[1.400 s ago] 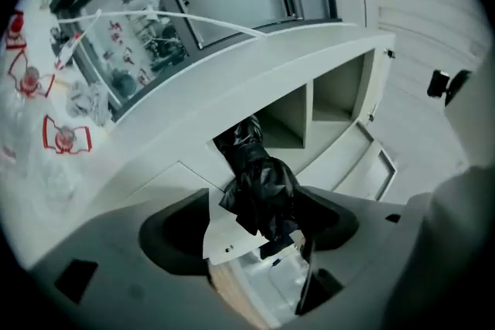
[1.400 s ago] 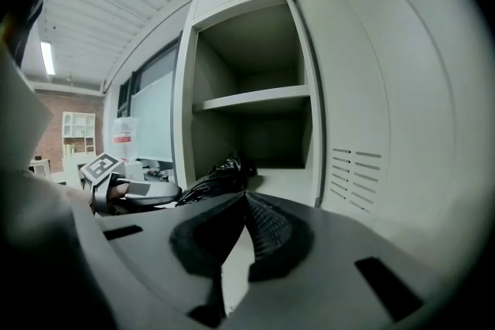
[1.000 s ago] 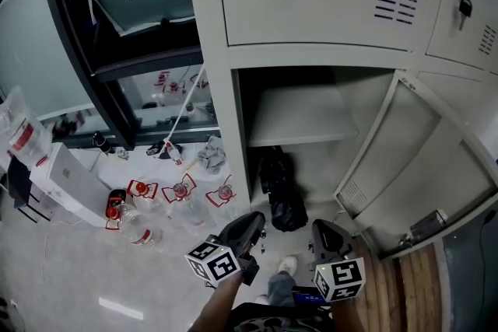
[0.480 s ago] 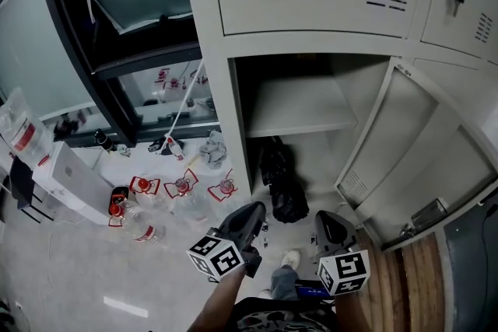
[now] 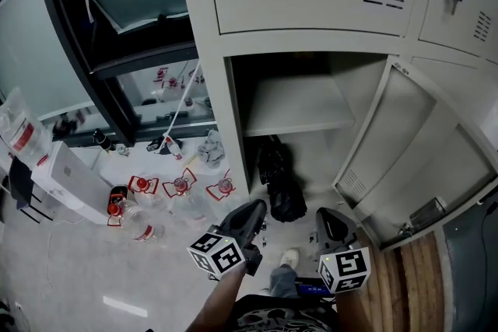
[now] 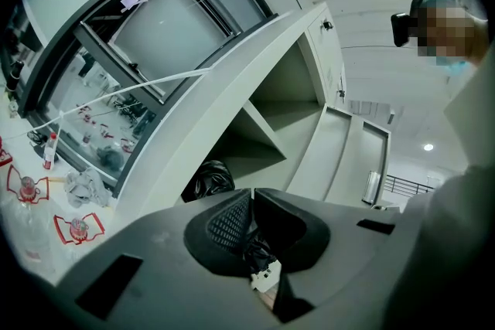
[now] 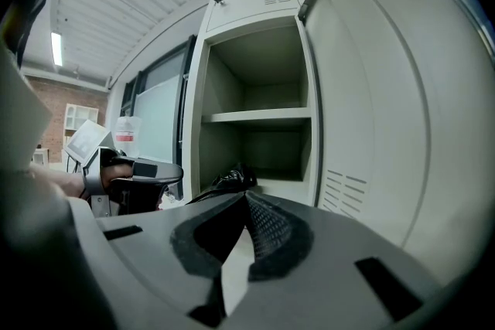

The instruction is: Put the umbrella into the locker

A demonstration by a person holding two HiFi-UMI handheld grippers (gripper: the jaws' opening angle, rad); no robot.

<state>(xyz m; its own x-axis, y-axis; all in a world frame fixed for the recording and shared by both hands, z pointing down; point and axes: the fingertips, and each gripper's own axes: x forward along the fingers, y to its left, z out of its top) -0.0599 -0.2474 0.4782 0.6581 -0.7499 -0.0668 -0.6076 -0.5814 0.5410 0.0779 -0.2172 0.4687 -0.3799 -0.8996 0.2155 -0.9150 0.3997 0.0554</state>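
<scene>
Fingers [image 6: 228,220] of the left gripper [image 6: 251,193] are closed, their tips meeting in a thin seam with nothing gripped between them. A dark, crumpled bit shows in the hollow behind the tips, too small to name. The right gripper [image 7: 246,197] is likewise shut, its ribbed fingers [image 7: 271,228] pressed tip to tip and holding nothing. In the head view both grippers hang low in front of the locker [image 5: 224,113], the left gripper [image 5: 253,210] just off the locker's left upright and the right gripper [image 5: 327,220] near the foot of the open door [image 5: 420,159], with the person's shoe [image 5: 288,260] on the floor between them. The umbrella [image 5: 278,181] – black and folded – lies inside the lower compartment, on its floor and towards the left wall, apart from both grippers; it shows as a dark bundle in the left gripper view [image 6: 207,178] and the right gripper view [image 7: 228,180]. A shelf [image 5: 296,109] crosses the compartment above the umbrella, and bare compartment floor shows to the umbrella's right. The door stands swung out to the right, its hinged edge bounding the opening on that side. Left of the locker, several bottles [image 5: 180,186] and a white box [image 5: 66,183] sit on the floor below a dark window frame [image 5: 101,89], well apart from the grippers.
</scene>
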